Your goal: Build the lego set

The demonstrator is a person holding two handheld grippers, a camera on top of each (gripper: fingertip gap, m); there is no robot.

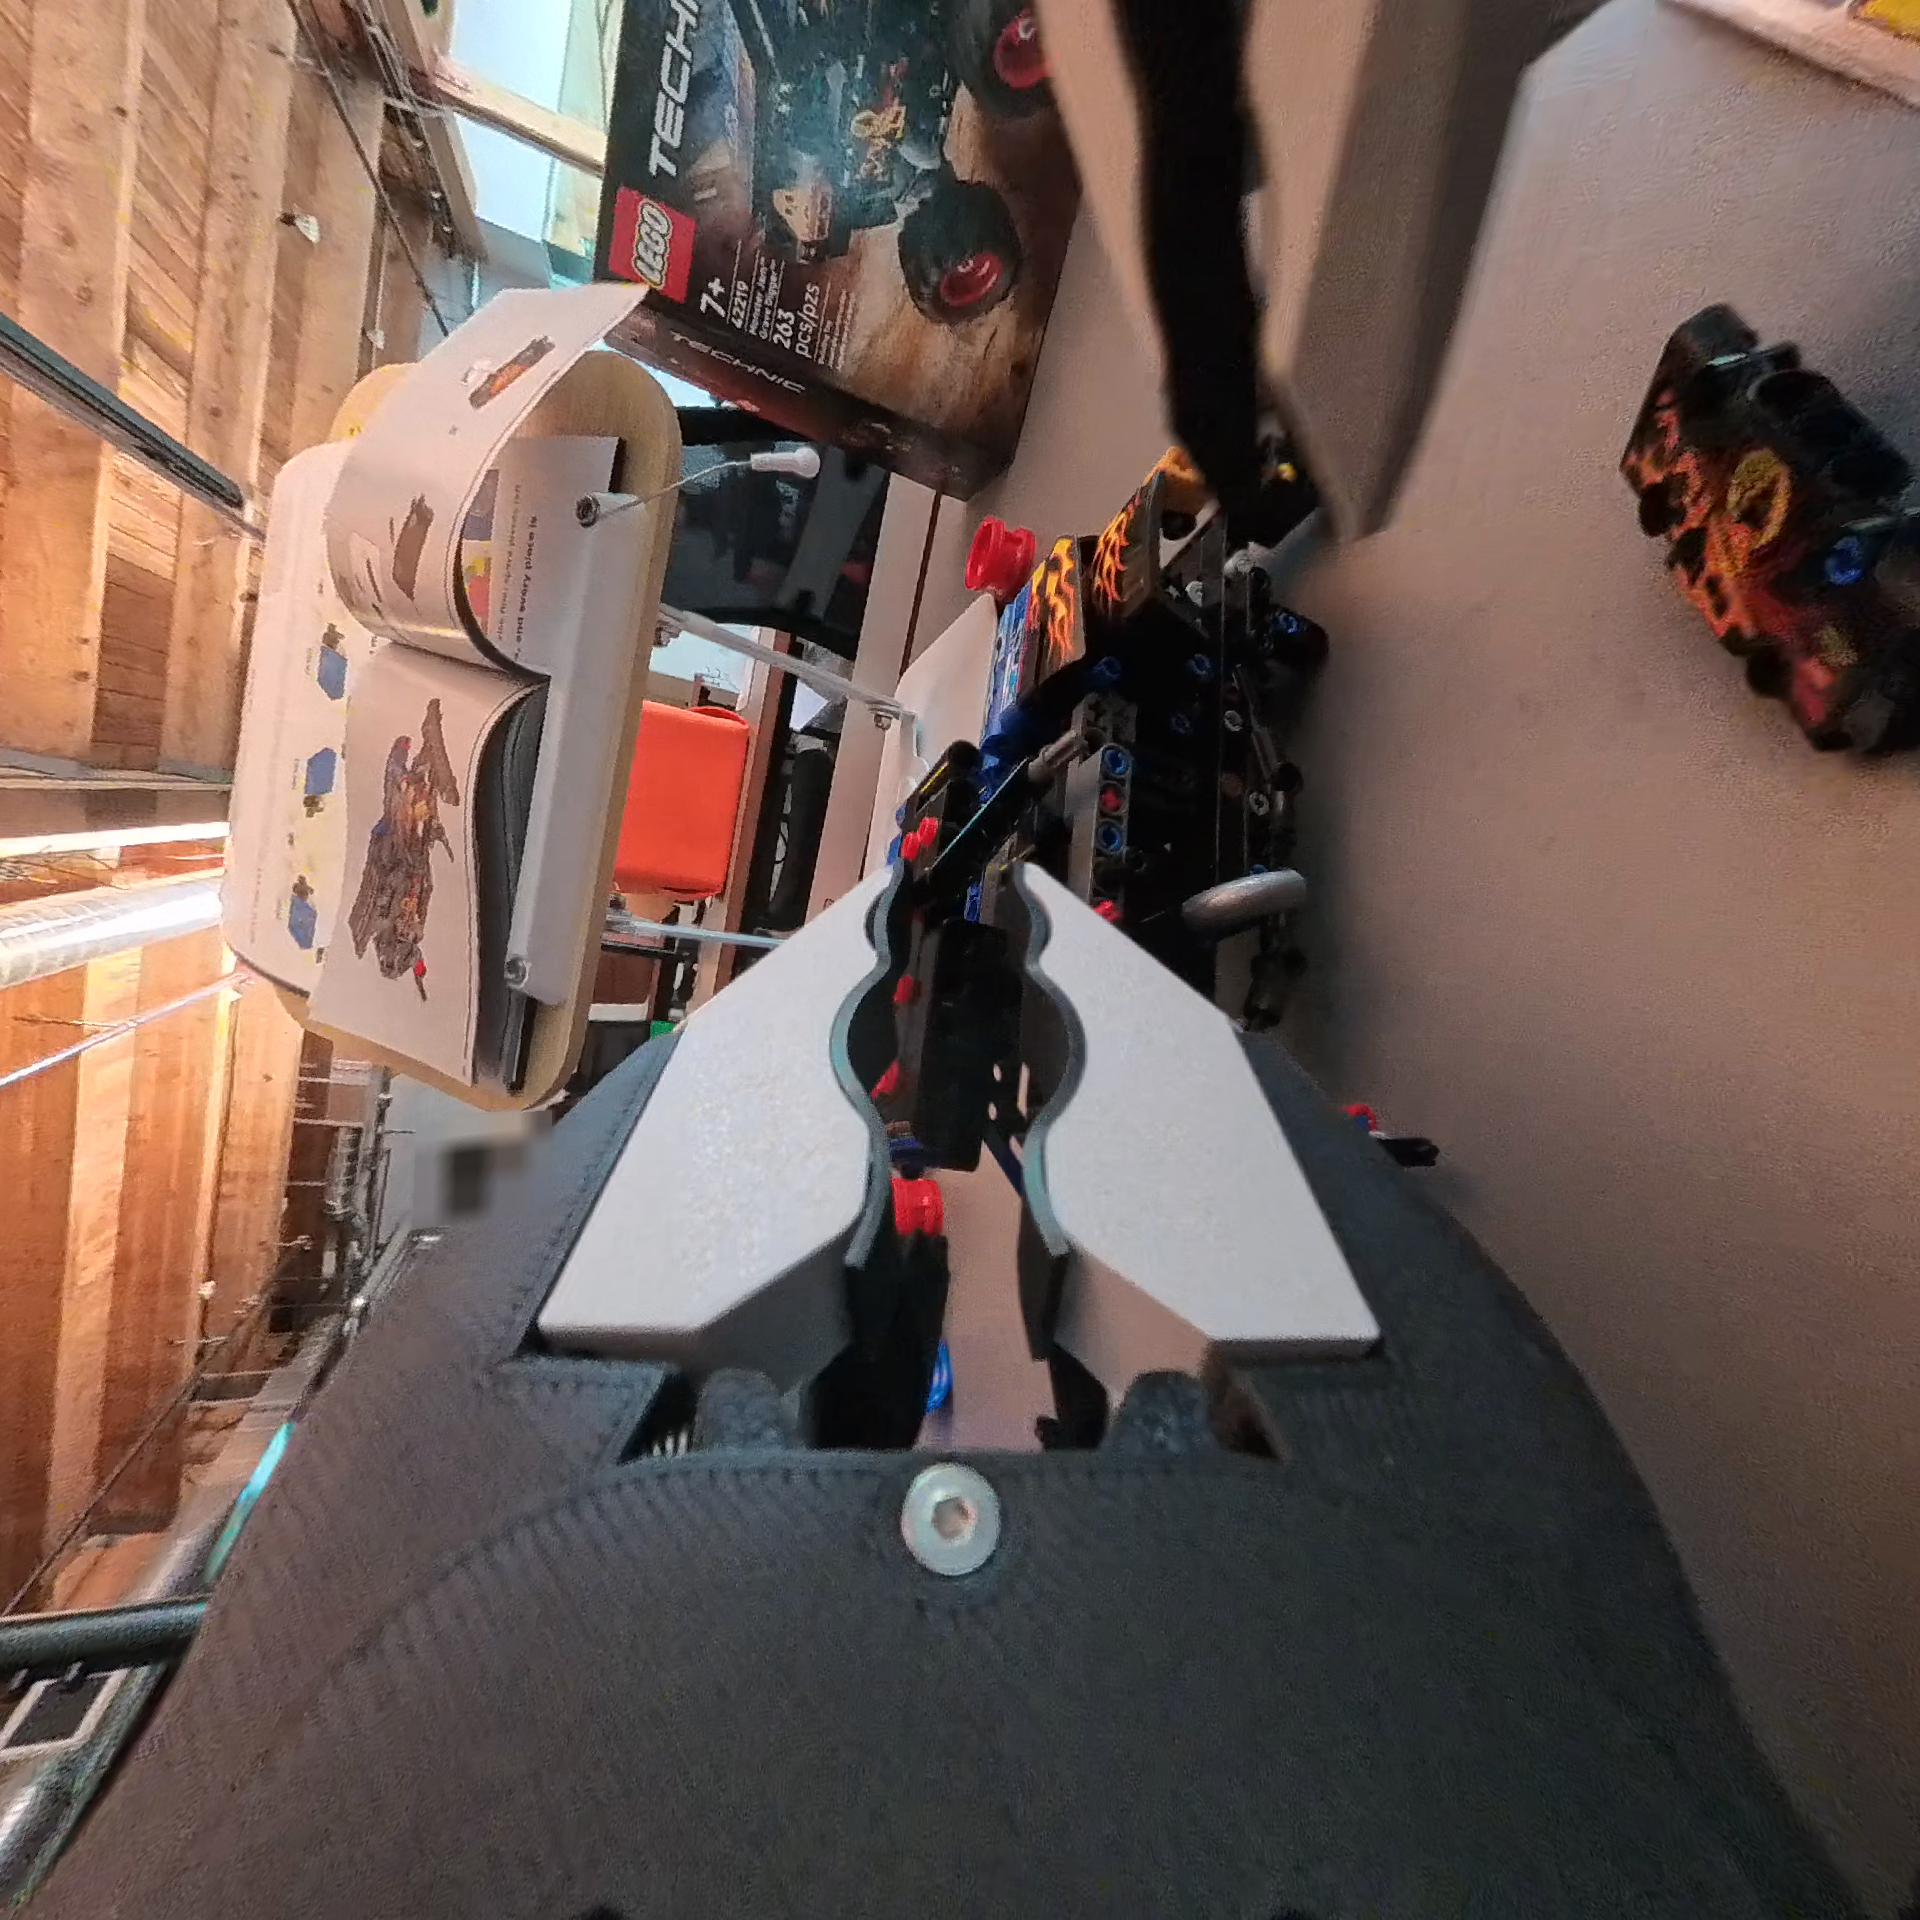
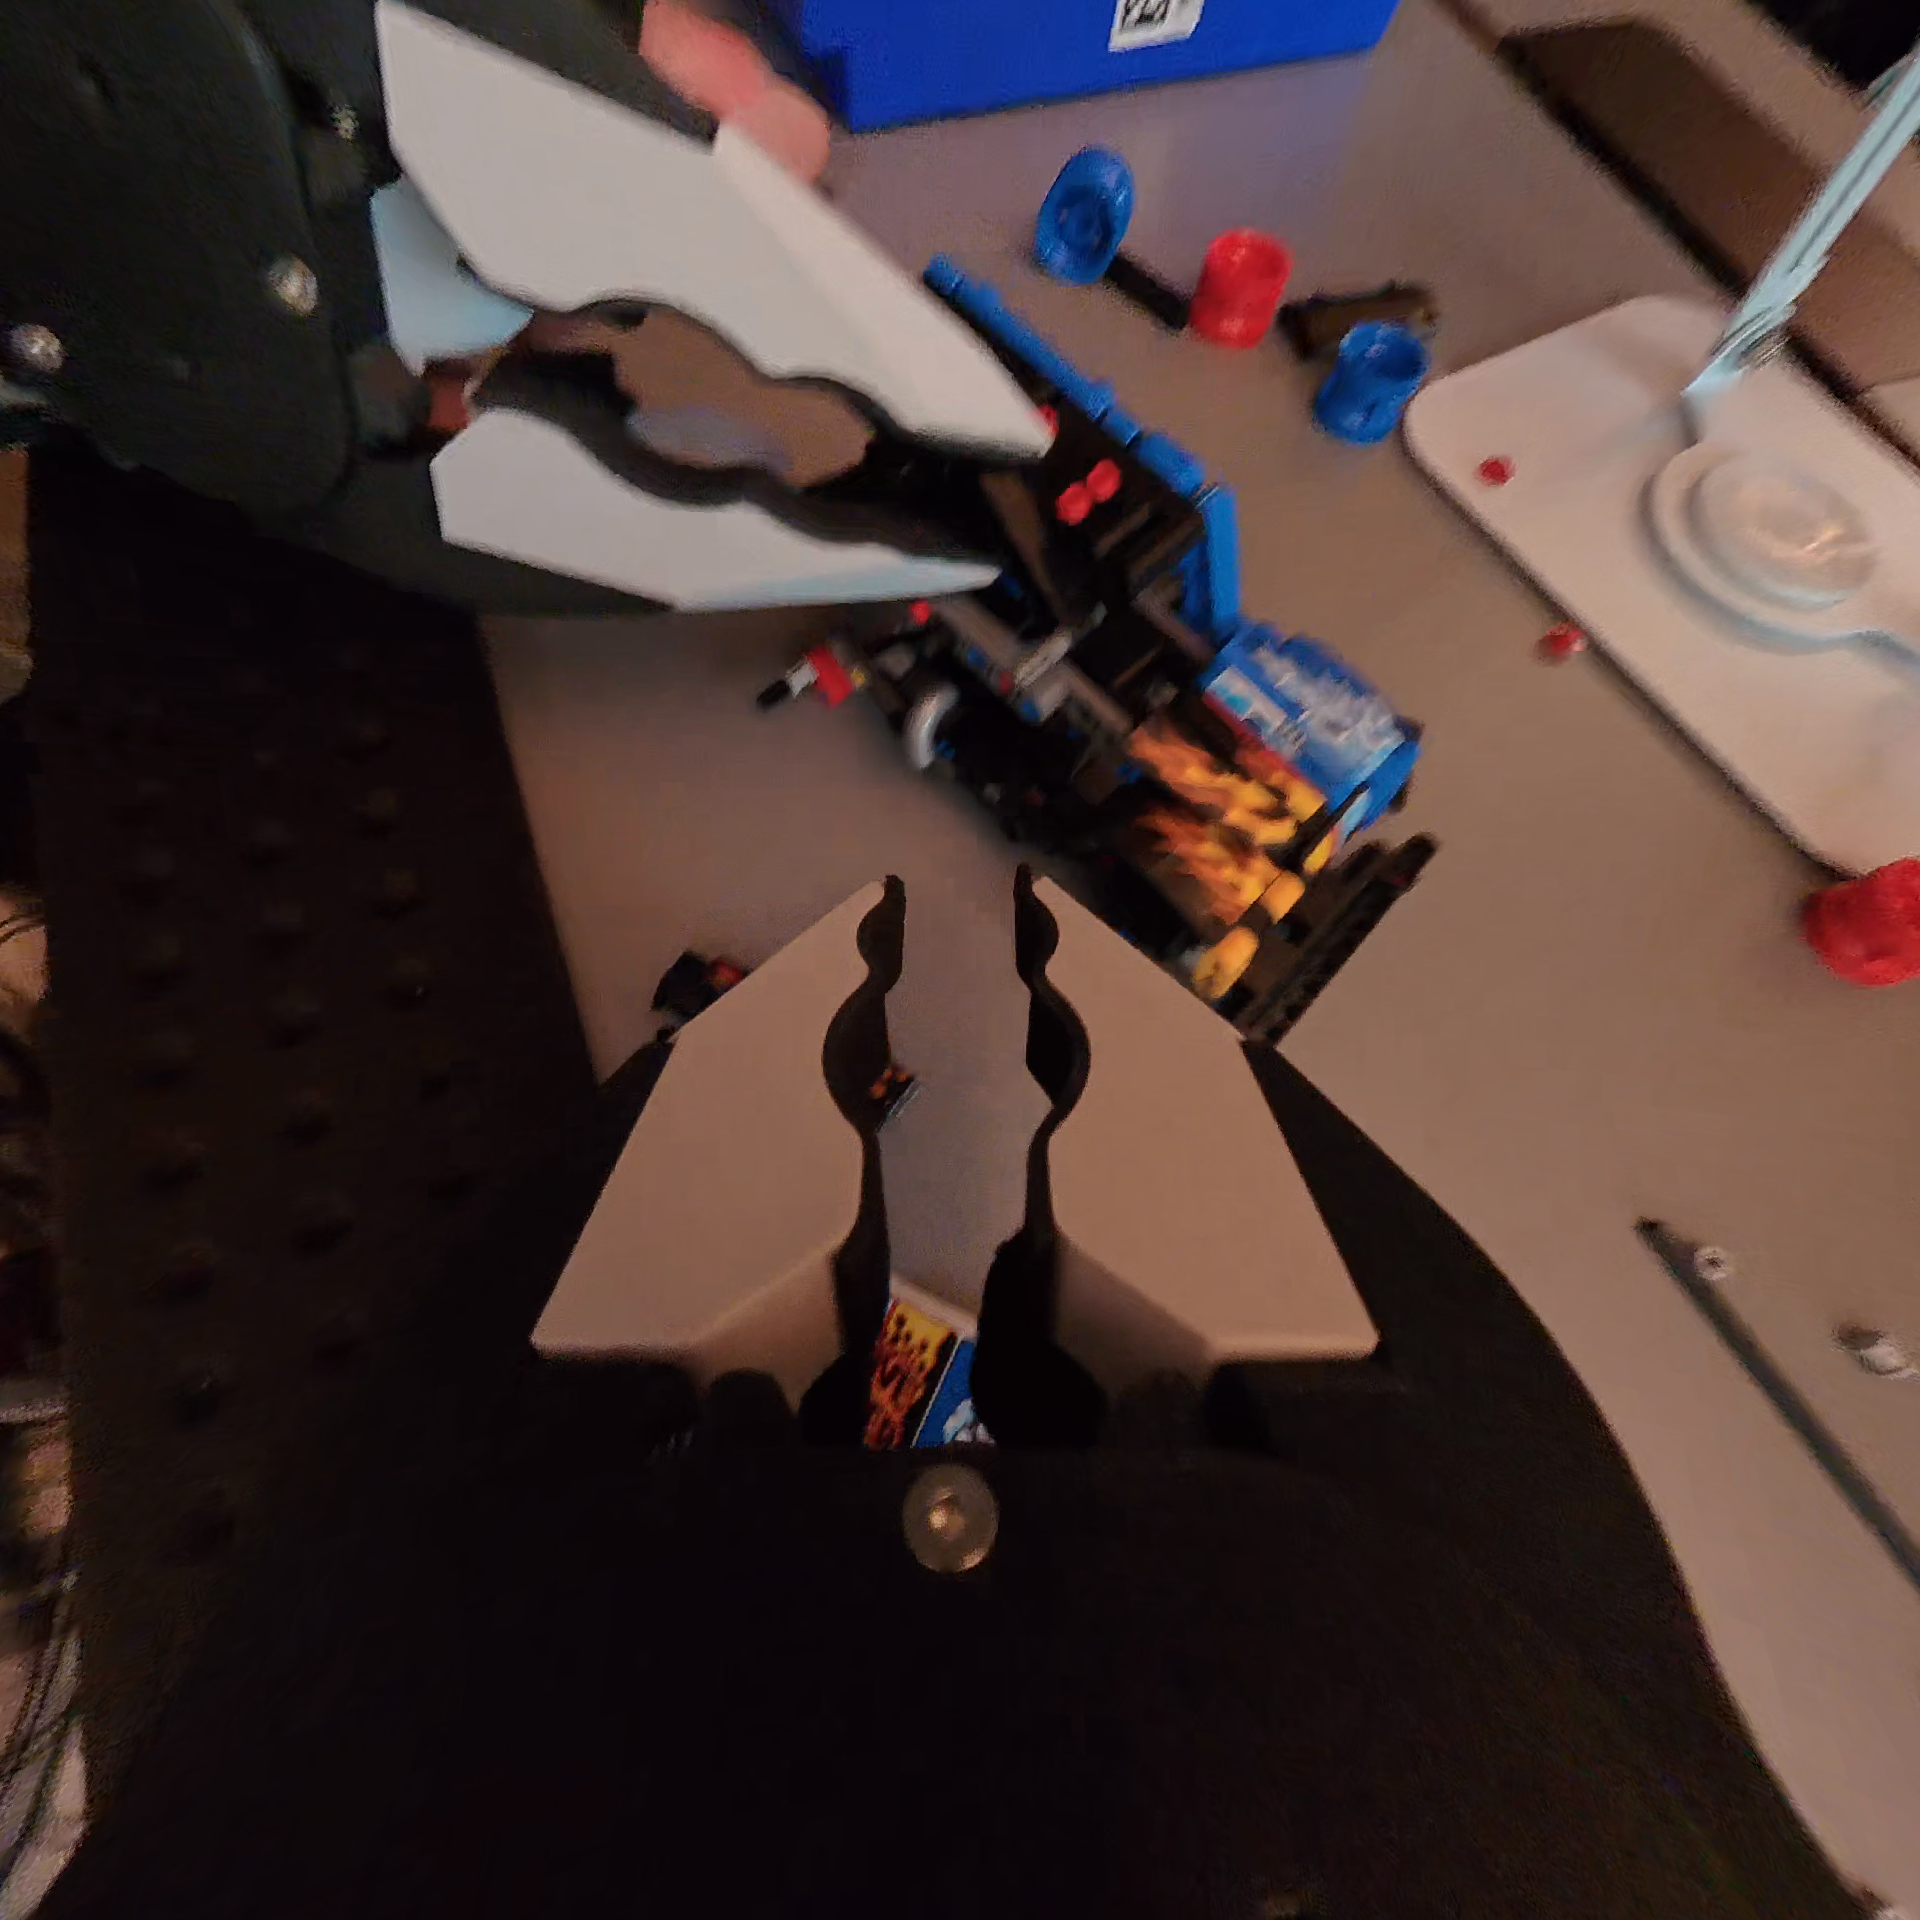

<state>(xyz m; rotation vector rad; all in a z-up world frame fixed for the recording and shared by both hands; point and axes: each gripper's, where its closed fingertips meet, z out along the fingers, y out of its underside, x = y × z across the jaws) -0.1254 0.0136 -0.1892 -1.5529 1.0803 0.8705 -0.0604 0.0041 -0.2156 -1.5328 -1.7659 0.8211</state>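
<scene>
On the table, left tongs clenched on the truck chassis, right tongs released.

Place: a workshop or loft-like workroom.
Walls: bare wooden boards and beams.
Table: a grey worktop.
Stand: holds an open instruction booklet.
Storage: a blue bin.
</scene>
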